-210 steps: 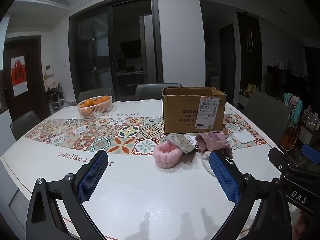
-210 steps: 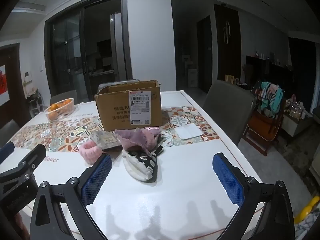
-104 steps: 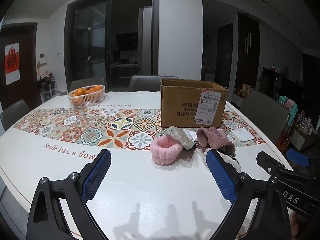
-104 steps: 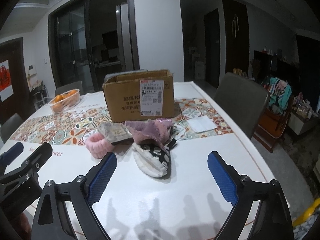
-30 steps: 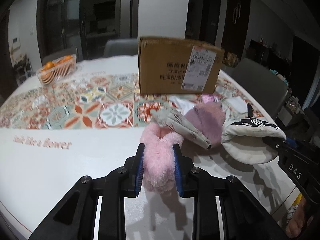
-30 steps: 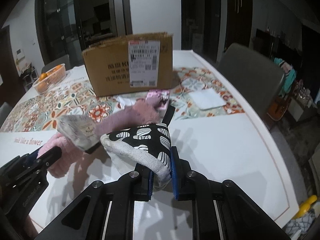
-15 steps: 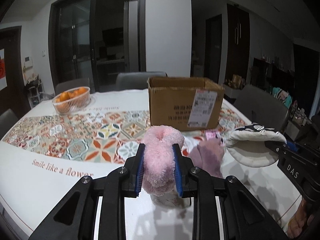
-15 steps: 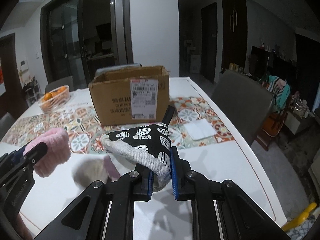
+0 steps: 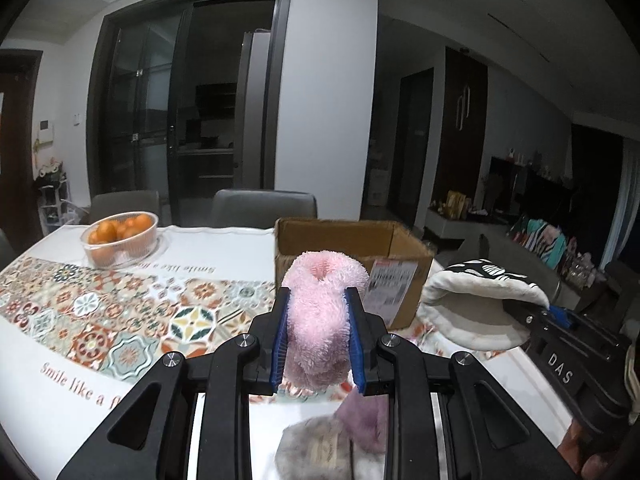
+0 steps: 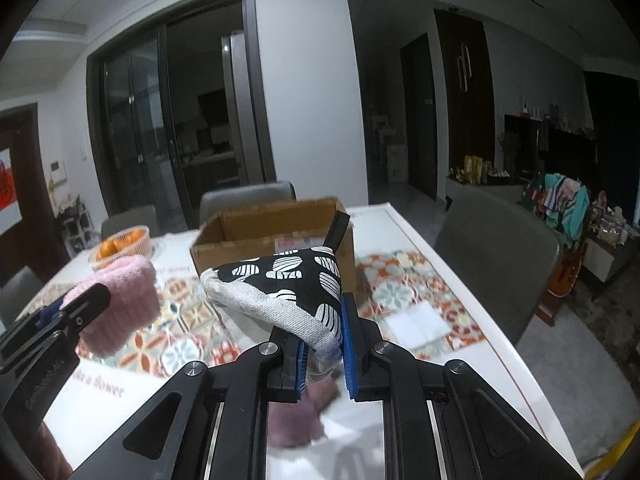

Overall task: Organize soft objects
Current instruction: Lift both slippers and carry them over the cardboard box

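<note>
My left gripper [image 9: 318, 320] is shut on a fluffy pink headband [image 9: 320, 312] and holds it in the air in front of the open cardboard box [image 9: 352, 240]. My right gripper [image 10: 324, 336] is shut on a black-and-white patterned oven mitt [image 10: 288, 284], also lifted, just before the box [image 10: 256, 232]. The mitt's cream lining shows in the left wrist view [image 9: 476, 316]; the headband shows in the right wrist view [image 10: 120, 304]. A purple fluffy item [image 9: 366, 412] and a grey one [image 9: 316, 448] lie on the table below.
A white table [image 9: 48, 368] carries a patterned tile runner [image 9: 100, 316]. A basket of oranges [image 9: 120, 240] stands at the back left. A white cloth [image 10: 416, 320] lies right of the box. Grey chairs [image 10: 496, 264] surround the table.
Both grippers have risen further with their loads and moved closer to the box. The purple and grey items now lie below the grippers.
</note>
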Tool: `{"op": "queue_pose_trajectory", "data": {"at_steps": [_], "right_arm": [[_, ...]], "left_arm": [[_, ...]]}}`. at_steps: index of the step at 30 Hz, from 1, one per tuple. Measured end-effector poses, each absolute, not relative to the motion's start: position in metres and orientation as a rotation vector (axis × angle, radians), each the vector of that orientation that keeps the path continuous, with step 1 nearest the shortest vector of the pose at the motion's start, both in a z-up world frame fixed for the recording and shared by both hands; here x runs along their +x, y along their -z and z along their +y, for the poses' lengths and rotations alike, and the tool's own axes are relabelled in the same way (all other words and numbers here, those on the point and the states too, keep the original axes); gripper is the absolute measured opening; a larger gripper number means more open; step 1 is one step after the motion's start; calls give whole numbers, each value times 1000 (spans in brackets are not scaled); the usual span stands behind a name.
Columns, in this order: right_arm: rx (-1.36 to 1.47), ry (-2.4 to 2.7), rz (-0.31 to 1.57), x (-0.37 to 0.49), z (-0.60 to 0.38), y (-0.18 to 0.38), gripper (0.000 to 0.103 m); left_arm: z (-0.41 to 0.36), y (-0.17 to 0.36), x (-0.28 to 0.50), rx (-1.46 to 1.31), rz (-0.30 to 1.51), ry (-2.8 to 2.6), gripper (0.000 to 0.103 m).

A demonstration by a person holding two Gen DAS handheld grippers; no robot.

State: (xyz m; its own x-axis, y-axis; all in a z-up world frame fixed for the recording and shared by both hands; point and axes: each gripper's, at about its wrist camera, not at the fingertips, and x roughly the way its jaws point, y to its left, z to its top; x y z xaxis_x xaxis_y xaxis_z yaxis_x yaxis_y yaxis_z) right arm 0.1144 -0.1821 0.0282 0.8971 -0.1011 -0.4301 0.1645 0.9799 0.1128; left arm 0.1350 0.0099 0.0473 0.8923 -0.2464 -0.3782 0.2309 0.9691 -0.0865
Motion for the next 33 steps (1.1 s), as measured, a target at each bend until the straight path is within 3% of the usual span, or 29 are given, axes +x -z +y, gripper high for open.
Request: {"op": "queue_pose_trajectory", "data": {"at_steps": [33], "right_arm": [[129, 99, 374, 263, -196, -45, 16]], "left_arm": [[-21, -63, 270, -7, 317, 266, 26]]}}
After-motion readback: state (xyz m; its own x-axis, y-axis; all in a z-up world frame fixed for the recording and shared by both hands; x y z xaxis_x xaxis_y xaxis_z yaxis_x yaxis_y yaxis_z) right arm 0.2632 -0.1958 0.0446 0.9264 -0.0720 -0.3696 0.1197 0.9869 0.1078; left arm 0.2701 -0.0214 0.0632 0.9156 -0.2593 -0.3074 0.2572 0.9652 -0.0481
